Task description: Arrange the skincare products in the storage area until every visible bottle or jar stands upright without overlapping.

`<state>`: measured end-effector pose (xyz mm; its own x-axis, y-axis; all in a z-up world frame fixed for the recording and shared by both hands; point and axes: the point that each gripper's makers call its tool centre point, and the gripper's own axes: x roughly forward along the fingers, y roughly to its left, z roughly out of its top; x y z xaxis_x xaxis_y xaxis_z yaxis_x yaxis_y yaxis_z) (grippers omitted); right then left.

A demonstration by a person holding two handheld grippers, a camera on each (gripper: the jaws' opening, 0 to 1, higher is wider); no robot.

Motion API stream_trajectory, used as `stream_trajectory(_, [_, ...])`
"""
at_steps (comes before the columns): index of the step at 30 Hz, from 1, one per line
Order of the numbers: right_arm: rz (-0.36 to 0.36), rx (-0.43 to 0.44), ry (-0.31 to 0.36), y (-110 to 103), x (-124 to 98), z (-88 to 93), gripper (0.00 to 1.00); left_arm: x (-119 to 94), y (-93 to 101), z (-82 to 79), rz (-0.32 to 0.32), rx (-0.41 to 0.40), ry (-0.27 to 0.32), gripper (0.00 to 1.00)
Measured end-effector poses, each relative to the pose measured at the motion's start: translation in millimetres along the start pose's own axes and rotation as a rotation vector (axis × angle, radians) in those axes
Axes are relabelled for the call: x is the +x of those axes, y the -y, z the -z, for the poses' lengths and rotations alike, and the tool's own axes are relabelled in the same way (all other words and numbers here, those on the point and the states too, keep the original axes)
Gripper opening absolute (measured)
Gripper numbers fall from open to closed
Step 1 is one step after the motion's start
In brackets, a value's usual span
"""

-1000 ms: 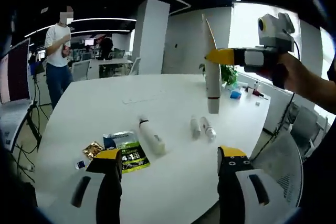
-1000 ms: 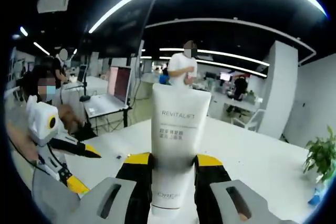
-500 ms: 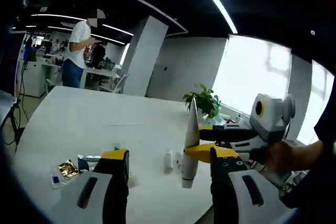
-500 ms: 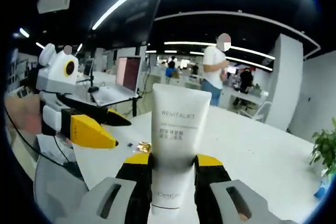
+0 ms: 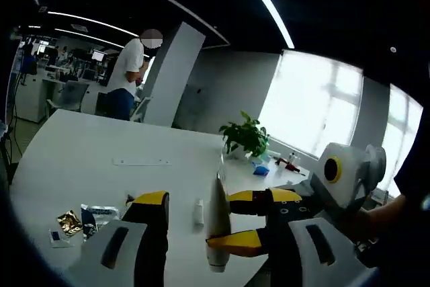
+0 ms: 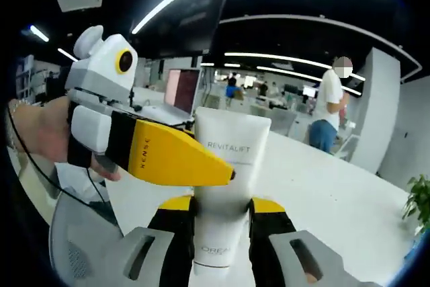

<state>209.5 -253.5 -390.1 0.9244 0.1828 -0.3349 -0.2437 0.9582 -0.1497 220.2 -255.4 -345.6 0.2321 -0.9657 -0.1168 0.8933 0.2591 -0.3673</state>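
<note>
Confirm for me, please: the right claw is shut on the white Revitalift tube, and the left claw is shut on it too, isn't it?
Not quite. The right claw is shut on the white Revitalift tube, but the left claw is open; the left gripper view shows the tube standing between its spread jaws, ungripped.

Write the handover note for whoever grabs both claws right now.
Left claw: open, holding nothing, jaws spread either side of the tube.
Right claw: shut on the white tube, held in the air above the table, cap end down in the left gripper view.
On the table: a small white bottle, too small to tell whether it stands, and foil sachets near the edge.
Done: tube picked up. No product can be seen set upright yet.
Left: probably pass or place the tube upright, then check the small bottle and stand it clear of the tube.
</note>
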Motion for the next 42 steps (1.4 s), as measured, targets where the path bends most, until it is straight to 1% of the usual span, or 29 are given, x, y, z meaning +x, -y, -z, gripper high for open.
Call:
stream_trajectory(3, [-0.017,-0.003,0.003,-6,1,-1.8,0.22,1,2.4,-2.2,0.004,0.002,0.003,0.47])
stream_trajectory(8, [-0.031,-0.002,0.006,-10,0,-3.9,0.22,3,5.7,-4.9,0.018,0.019,0.009,0.39])
stream_trajectory(13, [-0.031,-0.01,0.012,-10,-2,-6.3,0.22,8,11.9,0.0,0.033,0.038,-0.015,0.32])
stream_trajectory(16, [-0.033,-0.024,0.013,-11,-3,-7.5,0.22,9,14.2,0.2,0.039,0.046,-0.016,0.27])
stream_trajectory(19, [-0.036,-0.02,0.015,-12,-4,-8.5,0.22,9,15.1,0.3,0.03,0.075,-0.022,0.21])
stream_trajectory(22, [-0.044,-0.018,0.015,-14,-3,-7.2,0.22,7,8.7,0.4,0.01,0.089,-0.023,0.15])
stream_trajectory(24, [-0.047,-0.021,0.015,-16,-3,-7.1,0.22,6,8.1,0.0,0.001,0.099,-0.022,0.1])
stream_trajectory(25, [-0.05,-0.021,0.017,-16,-3,-7.6,0.22,5,5.2,0.3,-0.007,0.108,-0.022,0.07])
stream_trajectory(28, [-0.054,-0.017,0.017,-17,-2,-7.4,0.22,5,3.7,-0.1,-0.009,0.109,-0.019,0.07])
stream_trajectory(30, [-0.054,-0.019,0.018,-17,-2,-7.6,0.23,5,4.9,-0.8,-0.01,0.125,-0.015,0.07])
stream_trajectory(34, [-0.051,-0.024,0.025,-15,-3,-9.3,0.23,6,4.1,-2.7,-0.005,0.11,-0.01,0.06])
stream_trajectory(37, [-0.064,-0.008,0.031,-17,-6,-11.6,0.24,7,3.2,-1.5,0.006,0.072,-0.046,0.06])
stream_trajectory(39, [-0.098,0.013,0.067,-18,-5,-11.9,0.24,6,4.7,-3.1,0.016,0.081,-0.065,0.05])
stream_trajectory(40, [-0.117,0.024,0.074,-19,-6,-12.4,0.25,5,5.4,-3.1,0.025,0.075,-0.079,0.05])
stream_trajectory(41, [-0.128,0.036,0.079,-19,-7,-13.0,0.25,4,8.3,-3.1,0.052,0.057,-0.083,0.05])
stream_trajectory(42, [-0.136,0.039,0.086,-18,-8,-13.4,0.25,4,10.3,-3.4,0.065,0.05,-0.083,0.05])
